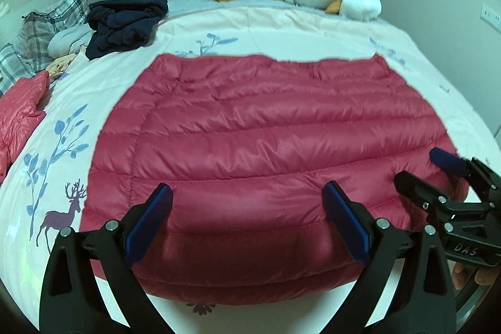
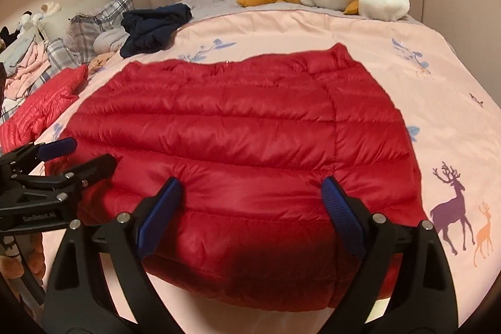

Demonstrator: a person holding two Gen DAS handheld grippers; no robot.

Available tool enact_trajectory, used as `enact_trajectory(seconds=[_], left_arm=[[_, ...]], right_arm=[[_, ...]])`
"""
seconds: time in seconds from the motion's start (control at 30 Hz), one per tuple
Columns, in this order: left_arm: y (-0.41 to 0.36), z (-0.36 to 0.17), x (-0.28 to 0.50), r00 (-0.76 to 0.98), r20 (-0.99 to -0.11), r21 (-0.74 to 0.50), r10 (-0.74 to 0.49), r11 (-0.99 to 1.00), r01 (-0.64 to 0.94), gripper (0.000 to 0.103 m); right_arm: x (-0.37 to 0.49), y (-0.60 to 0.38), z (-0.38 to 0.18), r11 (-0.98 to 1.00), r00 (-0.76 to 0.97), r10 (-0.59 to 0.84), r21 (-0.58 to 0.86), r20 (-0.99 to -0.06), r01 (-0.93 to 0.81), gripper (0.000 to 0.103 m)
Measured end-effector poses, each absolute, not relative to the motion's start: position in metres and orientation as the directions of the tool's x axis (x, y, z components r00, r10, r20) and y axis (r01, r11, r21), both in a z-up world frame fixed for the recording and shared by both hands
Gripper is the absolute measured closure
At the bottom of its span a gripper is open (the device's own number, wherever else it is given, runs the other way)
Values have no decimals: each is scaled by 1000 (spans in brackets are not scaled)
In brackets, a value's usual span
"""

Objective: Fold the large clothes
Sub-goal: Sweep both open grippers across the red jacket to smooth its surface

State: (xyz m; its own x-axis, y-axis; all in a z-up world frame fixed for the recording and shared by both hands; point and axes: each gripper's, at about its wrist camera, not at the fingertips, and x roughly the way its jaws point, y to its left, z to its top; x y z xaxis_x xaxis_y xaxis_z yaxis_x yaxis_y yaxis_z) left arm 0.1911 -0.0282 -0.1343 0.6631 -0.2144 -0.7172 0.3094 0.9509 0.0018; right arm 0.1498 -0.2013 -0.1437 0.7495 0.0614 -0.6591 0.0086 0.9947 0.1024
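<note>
Your left claw stands wide, both blue pads spread and empty, hovering over the near hem of the red down jacket. Your right claw is just as wide and empty, over the same hem, and shows at the right edge of the left view. The jacket lies flat and spread straight ahead of both claws on the pink duvet of the bed, its far edge well beyond your fingertips, and it looks already folded into a broad panel.

The step in hand seems to be taking the near hem for the next fold. Lower each claw until one pad slides under the puffy edge and the other sits on top, then pinch every layer together; this slick quilted shell will slip if you catch only the top skin. Keep the two claws well apart along the hem so the fold stays square. Lift only enough to clear the duvet, carry the hem forward evenly, and line it with a stitched channel.

Off to your left, a second red garment and a dark navy heap lie clear of the path.
</note>
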Motion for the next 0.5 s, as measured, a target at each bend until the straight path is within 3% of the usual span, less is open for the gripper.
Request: enact_trajectory(seconds=[0.5], left_arm=[[-22, -134, 170, 656, -725, -6, -209, 955, 297, 2]], right_arm=[[126, -216, -135, 992, 769, 38, 117, -638, 48, 10]])
